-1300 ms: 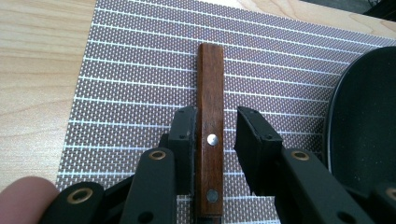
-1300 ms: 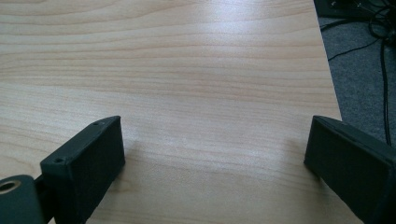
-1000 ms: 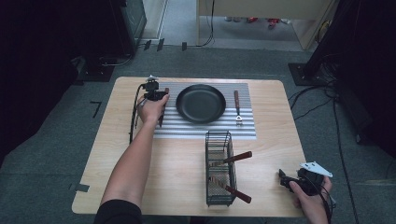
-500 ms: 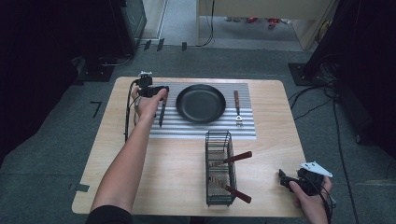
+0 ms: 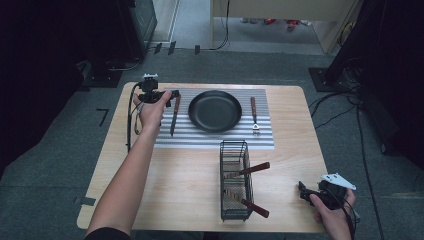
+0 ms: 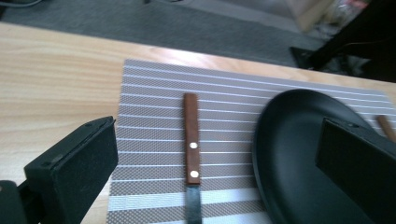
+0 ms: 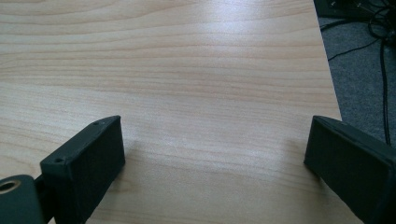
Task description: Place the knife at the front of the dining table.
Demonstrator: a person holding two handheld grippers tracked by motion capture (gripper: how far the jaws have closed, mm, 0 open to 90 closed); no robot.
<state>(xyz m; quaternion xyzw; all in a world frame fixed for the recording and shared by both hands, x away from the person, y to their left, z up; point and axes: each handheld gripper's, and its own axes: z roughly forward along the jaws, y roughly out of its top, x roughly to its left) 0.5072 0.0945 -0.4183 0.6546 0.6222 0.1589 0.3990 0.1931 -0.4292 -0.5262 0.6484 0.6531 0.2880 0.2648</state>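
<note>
In the wire basket (image 5: 234,200) two wooden-handled utensils (image 5: 246,171), both hand-held grippers wide

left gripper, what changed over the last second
The left gripper drew back from the knife toward the table's far left corner, jaws open, leaving the knife lying on the striped mat. The right gripper, black plate, fork and wire basket with its utensils stayed put.

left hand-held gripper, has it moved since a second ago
Yes. In the high view the left hand-held gripper has drawn back from the knife, going left and toward the table's far edge, away from the black pan.
</note>
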